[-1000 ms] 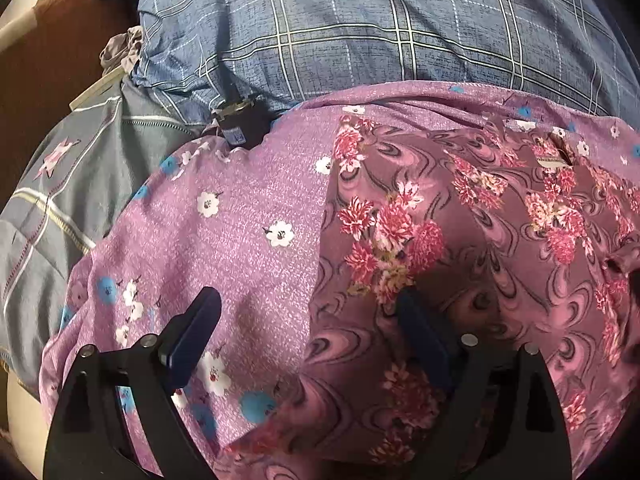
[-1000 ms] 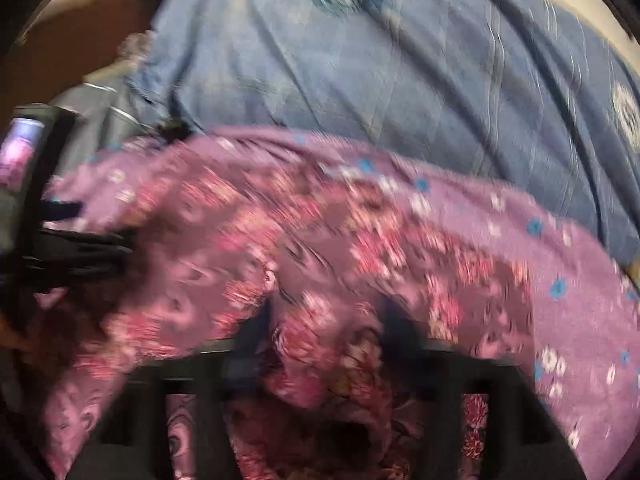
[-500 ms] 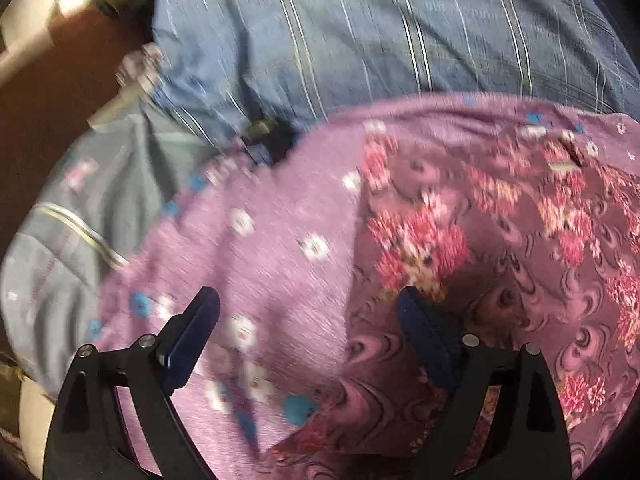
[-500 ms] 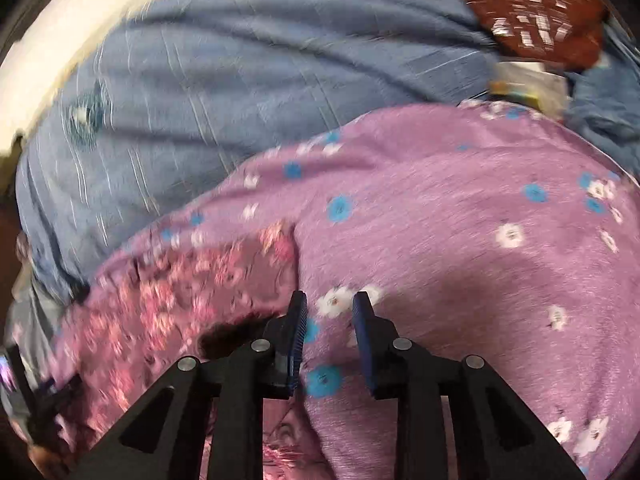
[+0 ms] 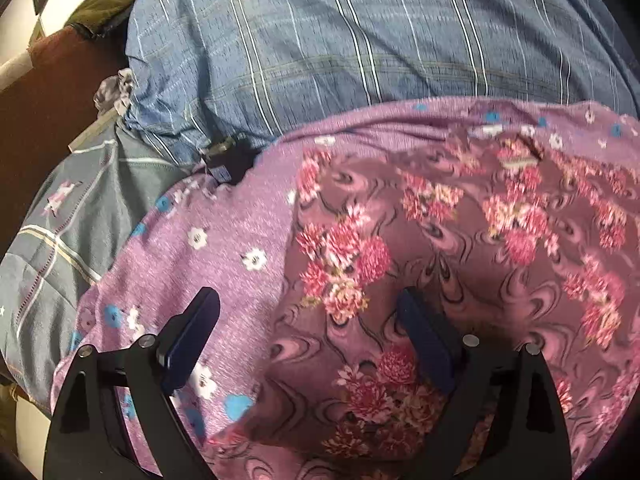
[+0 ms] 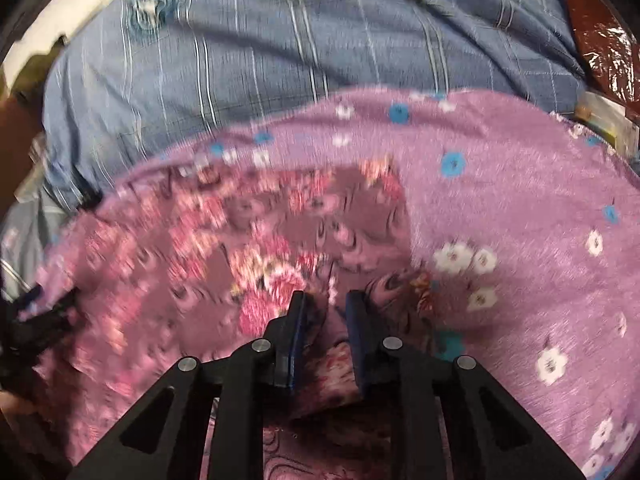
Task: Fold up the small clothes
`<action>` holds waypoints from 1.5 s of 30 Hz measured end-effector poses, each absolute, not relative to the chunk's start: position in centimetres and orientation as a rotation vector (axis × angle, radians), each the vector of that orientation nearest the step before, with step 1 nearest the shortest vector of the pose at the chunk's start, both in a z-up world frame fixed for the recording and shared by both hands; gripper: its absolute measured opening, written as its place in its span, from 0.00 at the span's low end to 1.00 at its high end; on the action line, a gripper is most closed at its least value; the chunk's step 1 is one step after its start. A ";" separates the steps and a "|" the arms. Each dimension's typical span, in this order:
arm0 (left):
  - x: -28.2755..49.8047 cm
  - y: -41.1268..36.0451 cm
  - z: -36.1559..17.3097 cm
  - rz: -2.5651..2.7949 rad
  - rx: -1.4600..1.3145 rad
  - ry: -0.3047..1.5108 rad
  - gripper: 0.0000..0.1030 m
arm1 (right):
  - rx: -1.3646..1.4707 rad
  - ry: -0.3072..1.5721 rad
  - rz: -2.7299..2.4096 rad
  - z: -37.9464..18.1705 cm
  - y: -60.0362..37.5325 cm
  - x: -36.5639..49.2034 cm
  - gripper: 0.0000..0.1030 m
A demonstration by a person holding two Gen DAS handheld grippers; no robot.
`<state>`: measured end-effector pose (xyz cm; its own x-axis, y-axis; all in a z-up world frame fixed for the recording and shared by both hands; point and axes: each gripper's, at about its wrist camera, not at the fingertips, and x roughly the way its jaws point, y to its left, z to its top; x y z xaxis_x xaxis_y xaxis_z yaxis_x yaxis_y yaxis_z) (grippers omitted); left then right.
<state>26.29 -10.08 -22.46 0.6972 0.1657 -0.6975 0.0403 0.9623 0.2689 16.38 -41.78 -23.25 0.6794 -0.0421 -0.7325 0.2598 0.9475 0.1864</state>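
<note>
Home bedroom: checked blue bedsheet [image 5: 360, 40], purple blanket [image 6: 520, 208]

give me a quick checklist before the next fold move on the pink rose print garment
1. Left claw open, fingers straddling the dark pink rose-print garment: ok.
2. Right claw nearly closed on a fold of that garment; firmness of grip: cannot tell.
3. Garment lying flat: not ok, it is bunched near the right claw.
4. Garment resting on the lilac flower-dotted cloth: ok.
5. Right view sharp enough to judge edges: not ok, blurred.
</note>
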 end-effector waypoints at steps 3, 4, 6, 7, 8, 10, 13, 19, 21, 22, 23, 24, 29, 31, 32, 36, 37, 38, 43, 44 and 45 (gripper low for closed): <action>25.5 -9.9 -20.9 0.034 0.212 0.732 0.89 | 0.397 0.696 -0.167 -21.4 -43.0 15.0 0.25; 25.1 -10.2 -20.6 0.019 0.203 0.719 0.89 | 0.411 0.681 -0.161 -21.4 -43.1 15.0 0.25; 24.5 -10.7 -20.3 -0.020 0.190 0.696 0.89 | 0.386 0.739 -0.177 -22.4 -42.7 16.0 0.27; 24.3 -11.0 -20.1 -0.041 0.182 0.693 0.89 | 0.356 0.848 -0.185 -24.0 -42.3 17.1 0.27; 24.3 -11.3 -20.0 -0.060 0.175 0.695 0.89 | 0.322 0.875 -0.194 -24.8 -41.7 17.4 0.27; 23.9 -12.0 -19.7 -0.076 0.174 0.699 0.89 | 0.217 0.839 -0.214 -23.5 -40.0 17.4 0.30; 22.9 -12.7 -18.9 -0.088 0.157 0.690 0.90 | 0.191 0.792 -0.181 -22.2 -38.3 16.6 0.32; 20.9 -12.3 -17.3 -0.079 0.124 0.653 0.92 | 0.083 0.737 -0.197 -20.0 -33.9 14.8 0.39; 20.4 -12.2 -17.0 -0.079 0.126 0.637 0.92 | 0.079 0.728 -0.197 -19.7 -33.0 14.1 0.40; 20.2 -12.2 -16.9 -0.080 0.126 0.632 0.92 | 0.082 0.722 -0.195 -19.6 -32.6 13.9 0.41; 20.0 -12.2 -16.8 -0.083 0.126 0.629 0.92 | 0.082 0.715 -0.195 -19.4 -32.4 13.6 0.41; 19.8 -12.1 -16.7 -0.088 0.125 0.627 0.92 | 0.078 0.708 -0.200 -19.2 -32.0 13.6 0.41; 19.8 -11.3 -16.2 -0.084 0.116 0.619 0.92 | 0.055 0.712 -0.207 -19.5 -30.2 13.9 0.42; 20.0 -10.9 -16.2 -0.079 0.108 0.622 0.92 | 0.040 0.716 -0.208 -19.6 -29.5 14.3 0.42; 20.1 -10.8 -16.2 -0.076 0.106 0.622 0.92 | 0.032 0.714 -0.211 -19.6 -29.2 14.3 0.42; 20.3 -10.5 -16.2 -0.065 0.106 0.621 0.93 | 0.007 0.705 -0.216 -19.3 -28.3 14.7 0.42; 20.3 -10.5 -16.2 -0.065 0.110 0.622 0.93 | 0.001 0.704 -0.216 -19.2 -28.1 14.9 0.42; 20.4 -10.5 -16.3 -0.064 0.114 0.623 0.93 | -0.005 0.703 -0.217 -19.2 -28.0 14.9 0.42; 20.5 -9.4 -15.9 -0.030 0.115 0.605 0.93 | -0.009 0.724 -0.174 -19.6 -27.2 15.3 0.42; 20.6 -9.0 -15.8 -0.019 0.114 0.600 0.93 | -0.016 0.726 -0.165 -19.6 -26.8 15.4 0.42; 20.6 -8.4 -15.7 -0.001 0.111 0.592 0.93 | -0.022 0.727 -0.157 -19.7 -26.6 15.4 0.42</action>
